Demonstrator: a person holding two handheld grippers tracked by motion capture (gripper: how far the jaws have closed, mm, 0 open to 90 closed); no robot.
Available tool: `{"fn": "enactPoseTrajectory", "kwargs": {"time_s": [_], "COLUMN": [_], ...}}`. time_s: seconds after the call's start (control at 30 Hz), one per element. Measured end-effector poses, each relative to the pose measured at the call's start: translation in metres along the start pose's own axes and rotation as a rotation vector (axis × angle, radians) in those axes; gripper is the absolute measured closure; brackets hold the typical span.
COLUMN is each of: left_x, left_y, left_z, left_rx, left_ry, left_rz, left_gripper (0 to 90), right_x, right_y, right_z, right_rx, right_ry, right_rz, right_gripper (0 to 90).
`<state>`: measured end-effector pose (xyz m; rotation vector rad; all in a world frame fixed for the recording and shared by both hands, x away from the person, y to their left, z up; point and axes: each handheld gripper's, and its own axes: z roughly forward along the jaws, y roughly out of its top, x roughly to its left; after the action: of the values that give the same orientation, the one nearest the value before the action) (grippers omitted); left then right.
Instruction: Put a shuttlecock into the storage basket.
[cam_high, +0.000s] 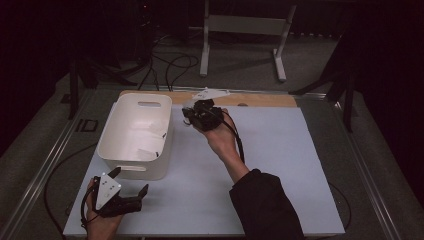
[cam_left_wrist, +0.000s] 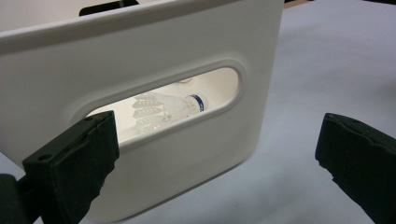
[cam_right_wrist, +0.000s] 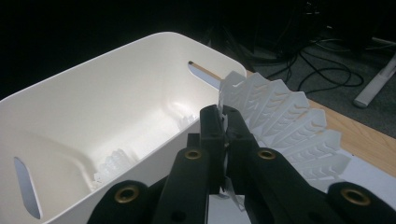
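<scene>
Up close, the right tongs (cam_right_wrist: 223, 122) pinch a white shuttlecock (cam_right_wrist: 285, 121) beside the bin (cam_right_wrist: 116, 84); the left tongs (cam_left_wrist: 215, 154), spread, frame another shuttlecock (cam_left_wrist: 168, 108) through its handle slot.

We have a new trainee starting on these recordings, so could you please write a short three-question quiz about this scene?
1. True or false: the right gripper is shut on the skirt of a shuttlecock.
2. Where is the left gripper?
A. inside the tub
B. near the table's front edge, by the tub's near end
C. above the wooden board
3. Fill in: through the handle slot of the white tub, the left gripper view shows a ____ lying inside.

Key:
1. True; its fingers pinch the white skirt beside the tub's far end.
2. B; its jaws stand open, apart from the tub.
3. A second shuttlecock.
</scene>
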<state>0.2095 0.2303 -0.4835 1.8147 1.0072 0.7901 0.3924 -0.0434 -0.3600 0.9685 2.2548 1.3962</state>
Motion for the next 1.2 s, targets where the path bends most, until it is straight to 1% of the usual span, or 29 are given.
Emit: {"fn": "enactPoseTrajectory", "kwargs": {"time_s": [1.2], "left_x": [0.000], "left_y": [0.000], "left_z": [0.000], "left_rx": [0.000], "left_ry": [-0.001], "left_rz": [-0.003], "left_gripper": [0.1], "right_x": [0.012], "right_y": [0.014], "right_z": [0.001], "right_rx": [-0.016], "right_ry": [0.009], "right_rz": [-0.029], "right_gripper": [89.3]}}
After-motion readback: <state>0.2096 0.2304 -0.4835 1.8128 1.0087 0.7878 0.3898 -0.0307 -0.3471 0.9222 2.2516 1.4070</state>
